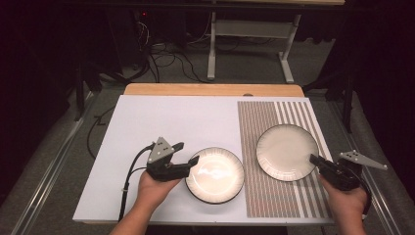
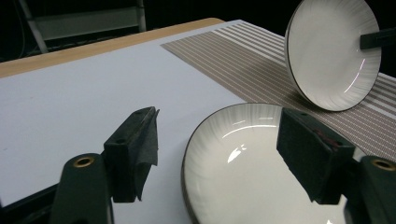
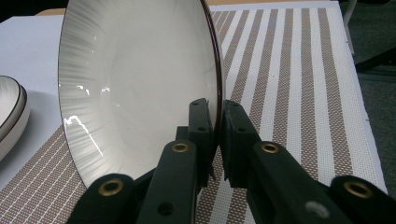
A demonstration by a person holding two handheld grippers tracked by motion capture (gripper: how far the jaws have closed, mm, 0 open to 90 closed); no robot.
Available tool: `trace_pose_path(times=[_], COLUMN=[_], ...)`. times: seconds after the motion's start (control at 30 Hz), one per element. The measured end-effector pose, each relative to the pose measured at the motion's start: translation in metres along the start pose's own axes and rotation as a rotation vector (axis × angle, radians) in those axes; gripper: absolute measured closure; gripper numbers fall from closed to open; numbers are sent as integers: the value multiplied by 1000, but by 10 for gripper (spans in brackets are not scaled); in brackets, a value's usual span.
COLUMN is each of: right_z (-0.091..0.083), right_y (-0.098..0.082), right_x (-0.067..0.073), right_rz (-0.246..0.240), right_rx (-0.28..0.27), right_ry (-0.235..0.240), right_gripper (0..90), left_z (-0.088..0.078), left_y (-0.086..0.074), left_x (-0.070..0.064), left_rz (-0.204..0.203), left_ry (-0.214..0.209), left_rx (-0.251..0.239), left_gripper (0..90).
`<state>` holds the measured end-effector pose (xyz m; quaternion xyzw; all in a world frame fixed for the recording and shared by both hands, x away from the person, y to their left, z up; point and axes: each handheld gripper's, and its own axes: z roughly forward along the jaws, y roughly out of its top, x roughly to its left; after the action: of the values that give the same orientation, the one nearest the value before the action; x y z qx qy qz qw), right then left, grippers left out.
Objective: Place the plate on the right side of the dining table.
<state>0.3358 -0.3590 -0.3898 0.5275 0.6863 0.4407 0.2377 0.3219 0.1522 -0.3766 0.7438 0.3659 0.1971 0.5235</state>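
Two white ribbed plates with dark rims are on the table. The left plate (image 1: pixel 215 175) (image 2: pixel 243 186) lies flat on the white board (image 1: pixel 147 127). My left gripper (image 1: pixel 187 152) (image 2: pixel 219 114) is open at its left rim: one jaw hangs over the plate, the other over the board, and neither pad touches. The right plate (image 1: pixel 286 152) (image 2: pixel 331 51) (image 3: pixel 140 84) is tilted up on its edge over the striped placemat (image 1: pixel 274 196). My right gripper (image 1: pixel 313 159) (image 3: pixel 215 112) is shut on its rim at the near right side.
The striped brown and white placemat (image 3: pixel 299 93) covers the right part of the table, the white board the left and middle. A wooden table edge (image 1: pixel 210 89) runs along the back. Beyond it are cables and a metal stand (image 1: pixel 211 49) on the floor.
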Motion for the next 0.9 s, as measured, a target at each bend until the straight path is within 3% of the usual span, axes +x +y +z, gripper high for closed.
trace_pose_path(times=[0.23,0.4,0.5,0.7,0.9], right_z=[2,4,6,11,16], right_y=[0,0,1,2,1], right_x=[0,-2,-3,-4,-8], right_rz=[9,21,33,68,105], right_rx=[10,21,29,44,68], right_ry=[-10,-18,-23,-35,-50], right_gripper=[850,844,842,837,823], left_z=[-31,-49,-55,-61,-61], left_y=[-20,-28,-30,-29,-28], left_x=[11,18,20,21,19], left_rz=[-25,-27,-36,-37,-18], left_ry=[30,73,93,94,93], left_rx=[-11,-55,-72,-104,-97], left_gripper=[197,132,60,65,66])
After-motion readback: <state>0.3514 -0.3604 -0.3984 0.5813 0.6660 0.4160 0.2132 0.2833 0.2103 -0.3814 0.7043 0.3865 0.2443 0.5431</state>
